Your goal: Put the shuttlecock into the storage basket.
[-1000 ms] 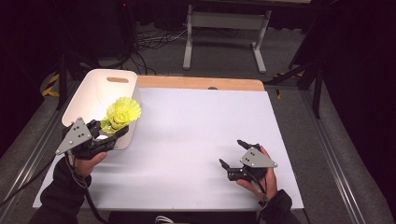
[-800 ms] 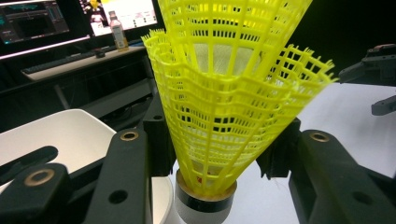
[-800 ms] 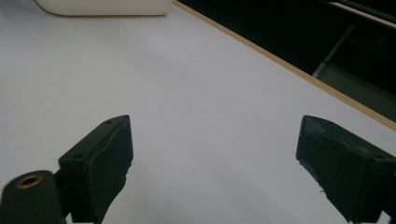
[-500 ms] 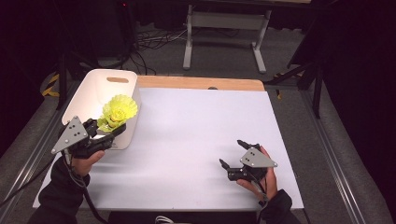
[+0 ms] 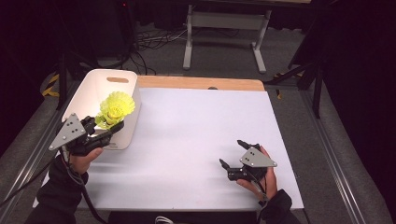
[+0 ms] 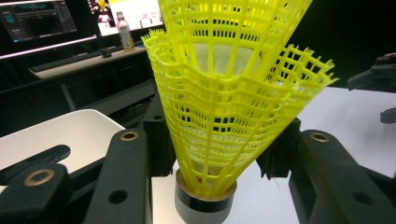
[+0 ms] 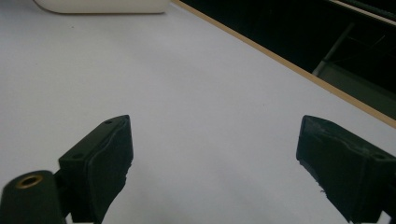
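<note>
At the far left stands the white bin (image 5: 93,93), and my left gripper (image 5: 105,127) is just at its near right corner, clenched on two yellow shuttlecocks (image 5: 114,108) that sit one inside the other. In the left gripper view the shuttlecocks (image 6: 229,107) rise between my two jaws, with the dark cork base at the bottom, and the jaws press on the lower part of the plastic skirt from both sides. So the shuttlecocks are in the air, near the bin's rim, and I cannot tell whether they are over the inside or just beside the wall. I judge they are very light, and the mesh skirt is soft and springy, so it will bend if I squeeze more. The better place to hold is low, close to the cork, where the skirt is narrow and more stiff; the wide top edge would only fold. Because one sits loosely in the other, the top one may slip out if I tilt too much. The white table (image 5: 201,135) in the middle is bare. At the right, my right gripper (image 5: 233,154) rests low near the table's front edge, jaws spread wide with nothing between them (image 7: 212,154).
</note>
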{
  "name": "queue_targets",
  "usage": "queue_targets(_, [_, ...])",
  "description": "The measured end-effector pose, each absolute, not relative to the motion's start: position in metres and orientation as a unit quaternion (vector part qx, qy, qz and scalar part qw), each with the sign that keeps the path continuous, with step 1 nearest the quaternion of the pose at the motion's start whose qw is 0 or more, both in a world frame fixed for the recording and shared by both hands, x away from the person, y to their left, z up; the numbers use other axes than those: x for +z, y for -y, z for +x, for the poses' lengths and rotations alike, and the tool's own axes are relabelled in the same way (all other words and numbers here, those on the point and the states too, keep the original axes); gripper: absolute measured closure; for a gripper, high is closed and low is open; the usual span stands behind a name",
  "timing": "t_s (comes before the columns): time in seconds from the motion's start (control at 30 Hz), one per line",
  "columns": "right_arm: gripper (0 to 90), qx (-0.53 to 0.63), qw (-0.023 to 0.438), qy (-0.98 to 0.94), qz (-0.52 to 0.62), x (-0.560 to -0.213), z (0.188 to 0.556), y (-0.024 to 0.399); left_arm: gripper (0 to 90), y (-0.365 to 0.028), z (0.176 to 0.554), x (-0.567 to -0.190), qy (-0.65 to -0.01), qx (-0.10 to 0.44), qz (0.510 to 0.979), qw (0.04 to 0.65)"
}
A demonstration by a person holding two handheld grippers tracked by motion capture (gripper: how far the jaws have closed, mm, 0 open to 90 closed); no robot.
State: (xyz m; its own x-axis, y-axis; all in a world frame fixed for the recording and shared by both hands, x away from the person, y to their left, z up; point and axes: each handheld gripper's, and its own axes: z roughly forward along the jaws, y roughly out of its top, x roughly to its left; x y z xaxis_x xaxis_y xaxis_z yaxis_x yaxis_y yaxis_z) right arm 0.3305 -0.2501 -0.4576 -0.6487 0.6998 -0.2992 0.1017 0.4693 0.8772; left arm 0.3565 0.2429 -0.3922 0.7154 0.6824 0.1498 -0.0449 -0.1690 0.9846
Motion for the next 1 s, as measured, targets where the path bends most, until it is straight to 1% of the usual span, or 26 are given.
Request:
queue_targets(0.3, [11.5,0.448,0.332,-0.789,0.258,-0.458,0.331,0.251,55.5,-0.251,0.363,-0.391,-0.241,0.297,0.696,0.608])
queue_targets(0.53, [11.5,0.446,0.330,-0.790,0.261,-0.459,0.332,0.252,55.5,-0.254,0.369,-0.385,-0.244,0.296,0.700,0.602])
queue_targets(0.73, [11.3,0.446,0.330,-0.790,0.262,-0.460,0.333,0.252,55.4,-0.252,0.375,-0.381,-0.242,0.293,0.716,0.585])
queue_targets(1.0, [11.3,0.446,0.329,-0.790,0.262,-0.460,0.333,0.252,55.4,-0.247,0.381,-0.377,-0.242,0.289,0.715,0.588])
